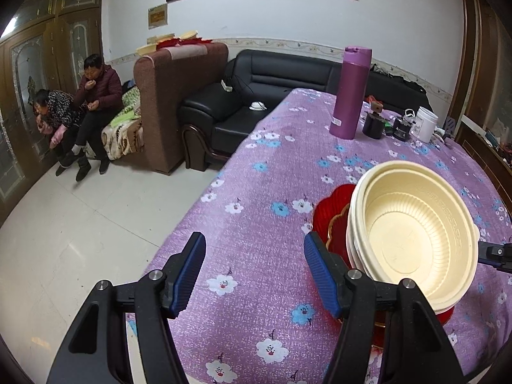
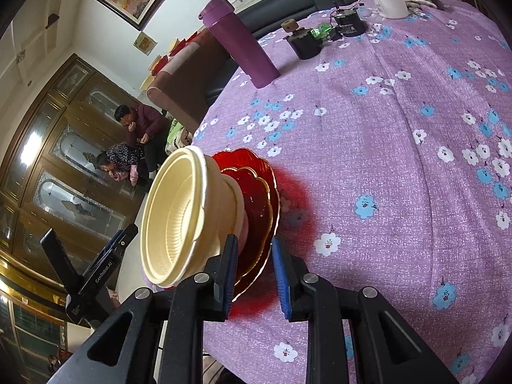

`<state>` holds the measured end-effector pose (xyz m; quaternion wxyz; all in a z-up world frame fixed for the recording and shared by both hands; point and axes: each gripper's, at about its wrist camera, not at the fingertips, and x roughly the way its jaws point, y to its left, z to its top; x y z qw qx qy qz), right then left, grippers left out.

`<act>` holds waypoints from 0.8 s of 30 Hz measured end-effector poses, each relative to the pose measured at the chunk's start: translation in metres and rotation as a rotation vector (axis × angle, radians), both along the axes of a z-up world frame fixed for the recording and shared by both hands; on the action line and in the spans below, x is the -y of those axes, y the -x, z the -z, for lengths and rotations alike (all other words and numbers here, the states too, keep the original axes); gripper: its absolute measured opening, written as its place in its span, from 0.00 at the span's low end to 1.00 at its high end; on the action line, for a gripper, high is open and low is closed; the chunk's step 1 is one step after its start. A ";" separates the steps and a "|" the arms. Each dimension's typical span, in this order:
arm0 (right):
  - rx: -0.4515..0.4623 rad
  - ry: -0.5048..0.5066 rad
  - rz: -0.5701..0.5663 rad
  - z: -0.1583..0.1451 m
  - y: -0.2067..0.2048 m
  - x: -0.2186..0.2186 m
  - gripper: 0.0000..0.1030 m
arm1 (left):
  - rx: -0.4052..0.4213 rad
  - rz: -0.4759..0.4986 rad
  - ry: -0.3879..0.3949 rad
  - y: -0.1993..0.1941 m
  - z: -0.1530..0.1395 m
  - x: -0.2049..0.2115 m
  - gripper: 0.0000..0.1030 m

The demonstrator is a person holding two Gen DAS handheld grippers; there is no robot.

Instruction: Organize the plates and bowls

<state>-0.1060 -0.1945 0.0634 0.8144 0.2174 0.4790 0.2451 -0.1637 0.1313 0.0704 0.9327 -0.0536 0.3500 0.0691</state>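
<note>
The left gripper (image 1: 254, 276) is seen released, nothing between its blue pads, with bare purple floral tablecloth (image 1: 256, 172) ahead of it and the table's edge just off its left finger. Just beside its right finger, nested cream bowls (image 1: 412, 233) are stacked upright, mouths facing up, on red scalloped plates (image 1: 331, 214) lying flat near that edge. The right gripper (image 2: 254, 276) is narrowly parted around the plates' rim (image 2: 256, 265); whether the pads press it cannot be told, and open cloth lies off its right finger.
</note>
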 end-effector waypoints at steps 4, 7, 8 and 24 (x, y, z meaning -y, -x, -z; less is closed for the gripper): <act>-0.016 0.006 0.005 0.008 -0.004 -0.001 0.24 | -0.038 0.034 0.050 -0.006 0.010 -0.002 0.62; -0.022 0.014 -0.004 0.012 -0.005 -0.004 0.24 | -0.066 0.046 0.080 -0.009 0.020 -0.004 0.62; -0.022 0.017 -0.009 0.013 -0.005 -0.005 0.24 | -0.073 0.048 0.081 -0.010 0.022 -0.004 0.62; -0.040 0.028 -0.030 0.030 -0.016 -0.011 0.25 | -0.095 0.134 0.189 -0.014 0.026 -0.007 0.39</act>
